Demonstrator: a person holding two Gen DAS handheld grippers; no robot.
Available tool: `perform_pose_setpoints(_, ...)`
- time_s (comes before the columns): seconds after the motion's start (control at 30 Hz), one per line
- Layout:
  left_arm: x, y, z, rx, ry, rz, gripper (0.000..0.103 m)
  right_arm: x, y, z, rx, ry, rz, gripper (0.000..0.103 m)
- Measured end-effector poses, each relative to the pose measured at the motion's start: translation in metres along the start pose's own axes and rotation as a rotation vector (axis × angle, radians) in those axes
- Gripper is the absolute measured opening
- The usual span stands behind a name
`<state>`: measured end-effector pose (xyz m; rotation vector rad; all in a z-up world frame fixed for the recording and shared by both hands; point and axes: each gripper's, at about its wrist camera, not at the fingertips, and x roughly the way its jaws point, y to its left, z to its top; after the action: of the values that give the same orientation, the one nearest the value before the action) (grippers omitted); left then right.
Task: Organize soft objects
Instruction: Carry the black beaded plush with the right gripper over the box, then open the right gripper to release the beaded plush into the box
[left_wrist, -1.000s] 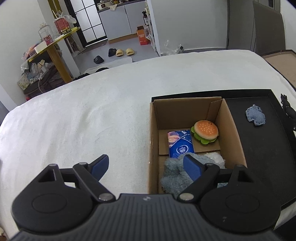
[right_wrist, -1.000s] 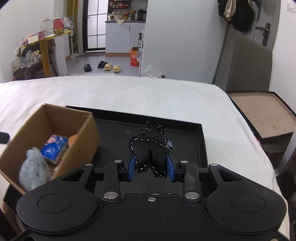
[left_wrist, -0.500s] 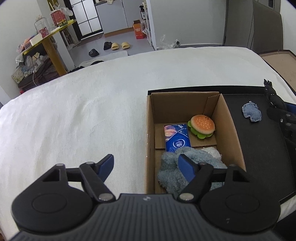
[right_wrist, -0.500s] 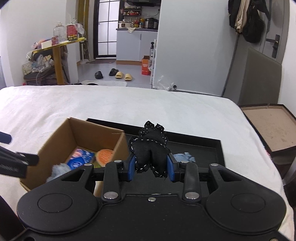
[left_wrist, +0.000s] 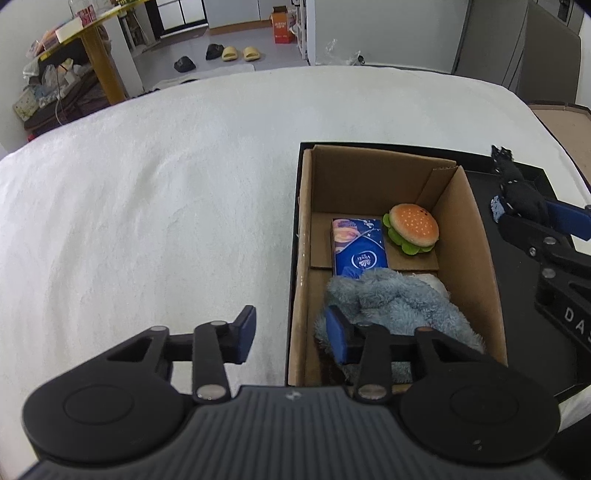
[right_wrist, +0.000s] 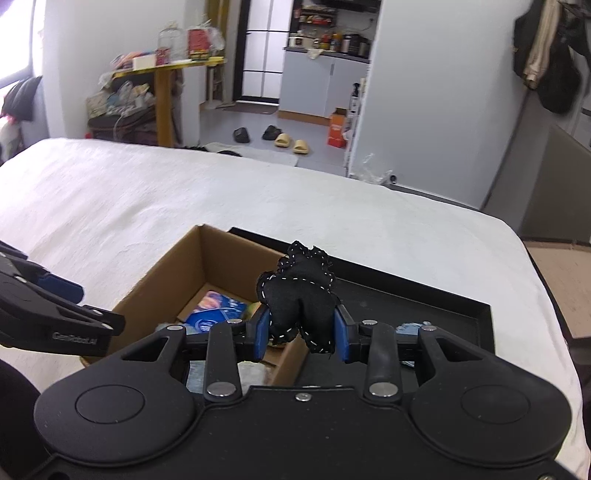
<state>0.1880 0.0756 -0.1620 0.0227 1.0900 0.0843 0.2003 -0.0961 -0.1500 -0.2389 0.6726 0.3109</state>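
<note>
While the right claw (right_wrist: 301, 338) pinches the black plush (right_wrist: 299, 291) above the box (left_wrist: 476, 236) wall, it may drop outside; the left claw (left_wrist: 291, 341), apparently empty, gapes.

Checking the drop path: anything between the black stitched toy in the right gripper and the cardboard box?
Nothing visible blocks it. The black stitched fabric toy, clamped in the right gripper, hangs above the open brown cardboard box by its right wall. The open left gripper straddles the box's left wall.
</note>
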Motion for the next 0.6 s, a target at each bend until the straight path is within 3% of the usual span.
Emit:
perform_pose_setpoints(0.17, 0.004, 0.004, -0.001, -0.006, 0.012, -0.009, 0.034, 0.007, 0.014, 0.007, -0.031, 0.009, 0.01, 0.036)
perform_pose_setpoints(0.37, 0.01, 0.008, -0.001, -0.015, 0.029, -0.035, 0.015, 0.017, 0.026, 0.012, -0.048, 0.016, 0.021, 0.037)
perform_pose_setpoints(0.6, 0.009, 0.011, -0.001, -0.028, 0.02, -0.075, 0.01, 0.019, 0.027, 0.011, -0.015, 0.015, 0.038, 0.052)
